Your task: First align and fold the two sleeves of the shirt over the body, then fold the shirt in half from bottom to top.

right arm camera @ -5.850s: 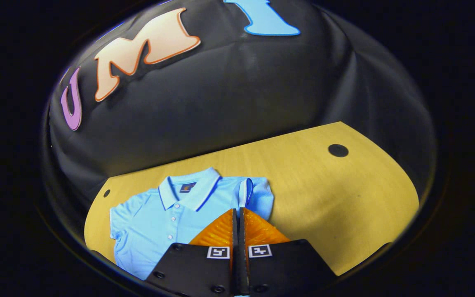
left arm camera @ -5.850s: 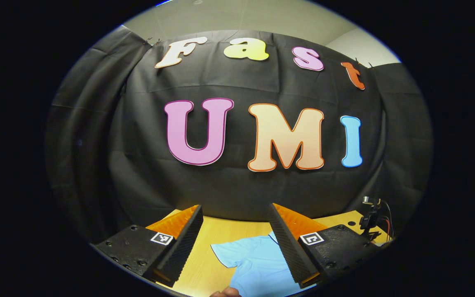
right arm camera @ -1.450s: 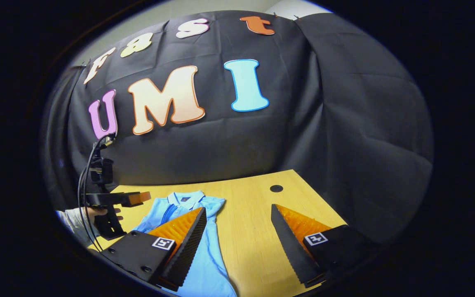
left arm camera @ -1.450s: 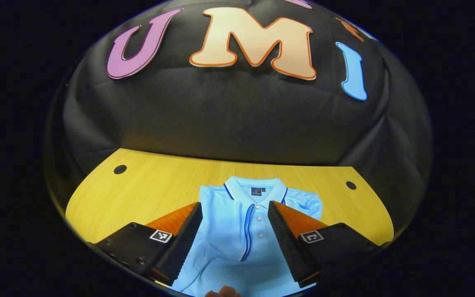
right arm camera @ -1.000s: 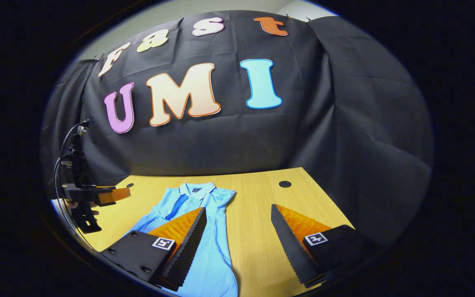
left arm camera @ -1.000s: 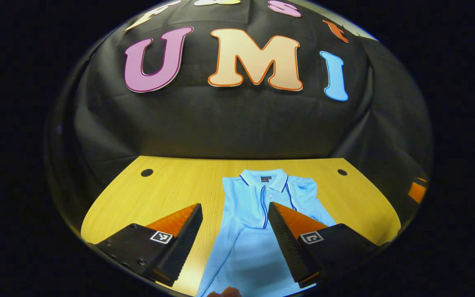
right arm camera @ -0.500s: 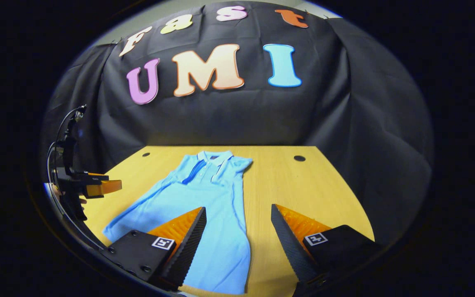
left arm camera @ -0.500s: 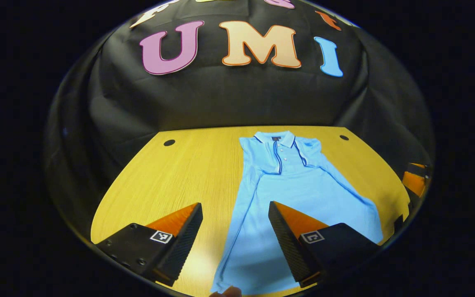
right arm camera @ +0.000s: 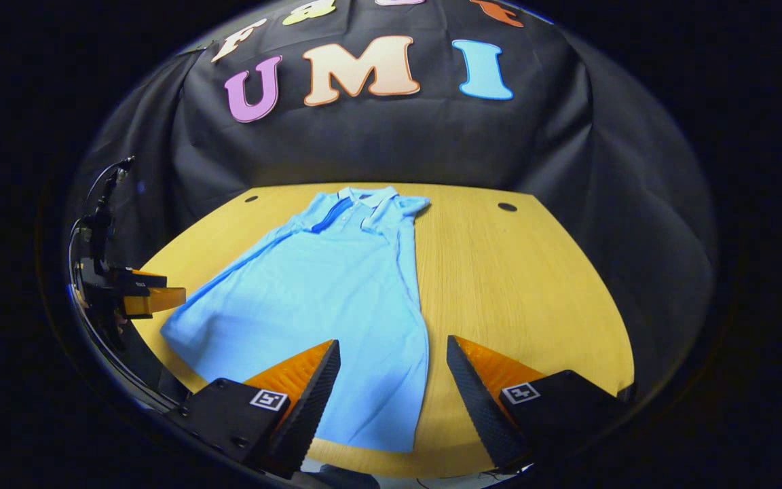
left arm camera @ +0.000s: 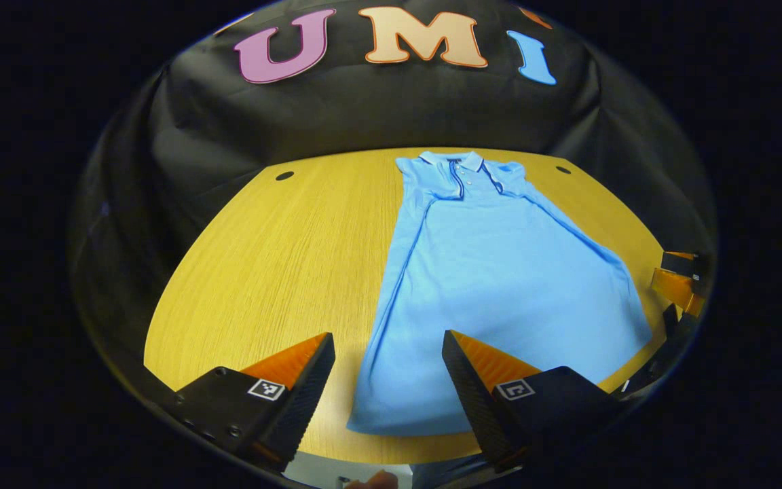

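Light blue polo shirt [left arm camera: 499, 272] lying flat on the wooden surface [left arm camera: 282, 258], collar [left arm camera: 455, 161] at the far edge near the booth wall, hem [left arm camera: 418, 424] at the near edge. Both sleeves appear already folded over the body, leaving a long narrow panel; the bottom-to-top fold is judged to be the step in hand.

Left gripper [left arm camera: 384, 370]: jaws wide apart and holding nothing, poised above the near left hem corner. Right gripper [right arm camera: 391, 373]: jaws likewise wide and holding nothing, above the near right hem corner [right arm camera: 398, 445]. In the right gripper view the left gripper appears at the left margin [right arm camera: 140, 295], beside the shirt's left edge.

Handling, as a judgement: the fabric looks thin, soft and light, so it should drape and sag between two holds and may drag or wrinkle if lifted unevenly. The folded sleeves could slip out if the panel is jerked. The sensible holds are the two near hem corners, each jaw pinching all layers, then carrying the hem evenly toward the collar. A single-layer pinch risks unfolding the side flaps.
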The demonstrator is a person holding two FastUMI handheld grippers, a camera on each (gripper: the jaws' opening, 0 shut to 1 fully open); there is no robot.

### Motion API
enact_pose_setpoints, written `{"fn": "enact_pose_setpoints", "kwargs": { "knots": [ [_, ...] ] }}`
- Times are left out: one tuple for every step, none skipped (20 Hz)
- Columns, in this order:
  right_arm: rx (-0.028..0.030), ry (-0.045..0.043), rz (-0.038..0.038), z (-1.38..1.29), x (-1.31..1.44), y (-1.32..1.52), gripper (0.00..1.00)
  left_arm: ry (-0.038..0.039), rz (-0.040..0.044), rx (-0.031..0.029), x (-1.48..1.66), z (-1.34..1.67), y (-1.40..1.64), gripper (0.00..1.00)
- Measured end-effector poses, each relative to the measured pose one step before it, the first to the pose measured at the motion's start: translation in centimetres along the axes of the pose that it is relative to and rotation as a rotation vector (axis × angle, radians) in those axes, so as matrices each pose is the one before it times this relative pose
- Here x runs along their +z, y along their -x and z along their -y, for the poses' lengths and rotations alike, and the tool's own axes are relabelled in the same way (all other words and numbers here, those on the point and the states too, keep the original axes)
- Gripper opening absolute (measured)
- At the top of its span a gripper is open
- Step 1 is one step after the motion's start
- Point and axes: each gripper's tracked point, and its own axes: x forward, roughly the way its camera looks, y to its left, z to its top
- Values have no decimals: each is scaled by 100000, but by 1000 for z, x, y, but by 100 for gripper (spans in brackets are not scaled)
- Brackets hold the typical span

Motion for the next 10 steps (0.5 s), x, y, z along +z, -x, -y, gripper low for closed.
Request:
{"fn": "enact_pose_setpoints", "kwargs": {
  "knots": [
    [-570,1404,-1978,16,-1044,76,98,-1103,-739,314,-655,-6,-2,96],
    [111,1206,-2348,-197,-1099,-112,98,-1451,-918,46,-714,47,-37,96],
    [195,754,-2002,-168,-905,63,94,-1477,-1175,322,-677,94,-81,96],
    [132,854,-1629,-134,-757,-49,98,-1079,-1280,-2,-683,-170,-199,96],
    [33,575,-1418,-129,-559,-34,94,-709,-1294,91,-586,67,-58,95],
    [279,227,-1649,-249,-673,95,98,-454,-1079,-181,-740,297,84,95],
    [217,133,-971,-295,-569,-266,94,-88,-1360,-314,-622,229,81,97],
    [-237,586,-1148,-118,-418,-235,99,-250,-998,150,-539,59,21,97],
    [-634,953,-1575,-1,-664,-75,98,33,3138,567,477,-64,-16,98],
    [-1225,1315,-1624,83,-537,-187,94,-194,-1144,-161,-290,177,-42,98]
  ]
}}
